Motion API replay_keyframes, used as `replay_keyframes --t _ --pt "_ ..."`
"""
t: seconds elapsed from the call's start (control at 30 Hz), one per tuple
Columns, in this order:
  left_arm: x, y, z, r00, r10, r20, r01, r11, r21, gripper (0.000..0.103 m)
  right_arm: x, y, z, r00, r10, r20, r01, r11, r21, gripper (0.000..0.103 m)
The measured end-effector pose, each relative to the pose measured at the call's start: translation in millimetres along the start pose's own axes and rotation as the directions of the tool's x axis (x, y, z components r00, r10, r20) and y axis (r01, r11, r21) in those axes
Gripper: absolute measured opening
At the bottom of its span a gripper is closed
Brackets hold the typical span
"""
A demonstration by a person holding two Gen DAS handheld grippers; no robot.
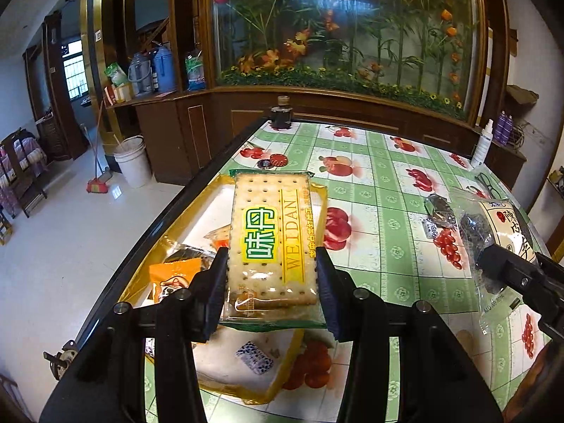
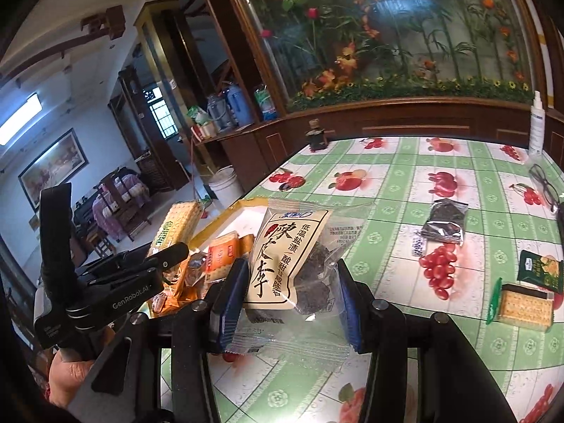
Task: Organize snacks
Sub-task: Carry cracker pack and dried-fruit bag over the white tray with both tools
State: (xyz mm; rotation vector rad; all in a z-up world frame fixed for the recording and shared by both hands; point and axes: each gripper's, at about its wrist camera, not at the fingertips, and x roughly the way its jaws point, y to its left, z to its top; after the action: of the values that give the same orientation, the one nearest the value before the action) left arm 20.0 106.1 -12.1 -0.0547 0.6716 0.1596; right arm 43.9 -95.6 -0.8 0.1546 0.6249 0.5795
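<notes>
My left gripper (image 1: 271, 278) is shut on a green-edged cracker pack (image 1: 271, 232) and holds it above the yellow-rimmed tray (image 1: 282, 373), which holds an orange snack pack (image 1: 172, 278) and a small blue-patterned candy (image 1: 254, 356). My right gripper (image 2: 289, 289) is shut on a clear bag of dried plums (image 2: 292, 257) and holds it above the table, just right of the tray (image 2: 215, 225). The left gripper (image 2: 165, 257) with its cracker pack (image 2: 176, 229) shows at the left of the right wrist view. The plum bag (image 1: 493, 232) shows at the right of the left wrist view.
On the fruit-print tablecloth (image 2: 387, 190) lie a dark foil packet (image 2: 444, 220), a second cracker pack (image 2: 521, 308), a green packet (image 2: 541, 269) and glasses (image 2: 544, 185). A dark bottle (image 2: 315, 137) and white spray bottle (image 2: 536, 123) stand at the far edge. The table edge (image 1: 151, 232) drops to floor on the left.
</notes>
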Motion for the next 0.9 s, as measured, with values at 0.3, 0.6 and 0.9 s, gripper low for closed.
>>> replay_keyframes --t 0.3,0.6,0.9 --pt "-2.5 20.0 -4.7 1.000 0.013 0.002 -0.013 0.999 -0.033 0.045 13.1 26.2 0.5 0.999 0.035 -0.024 -0.036 0.998 -0.042 0.049" --pt "-4.8 37.7 -9.3 1.000 0.028 0.005 -0.028 0.998 -0.062 0.045 29.5 46.7 0.3 0.996 0.068 -0.050 -0.071 0.995 -0.075 0.049" --pt "3.3 60.7 -18.5 0.998 0.052 -0.022 -0.054 0.994 -0.099 0.045 62.4 64.7 0.6 0.991 0.094 -0.090 -0.104 0.989 -0.104 0.049"
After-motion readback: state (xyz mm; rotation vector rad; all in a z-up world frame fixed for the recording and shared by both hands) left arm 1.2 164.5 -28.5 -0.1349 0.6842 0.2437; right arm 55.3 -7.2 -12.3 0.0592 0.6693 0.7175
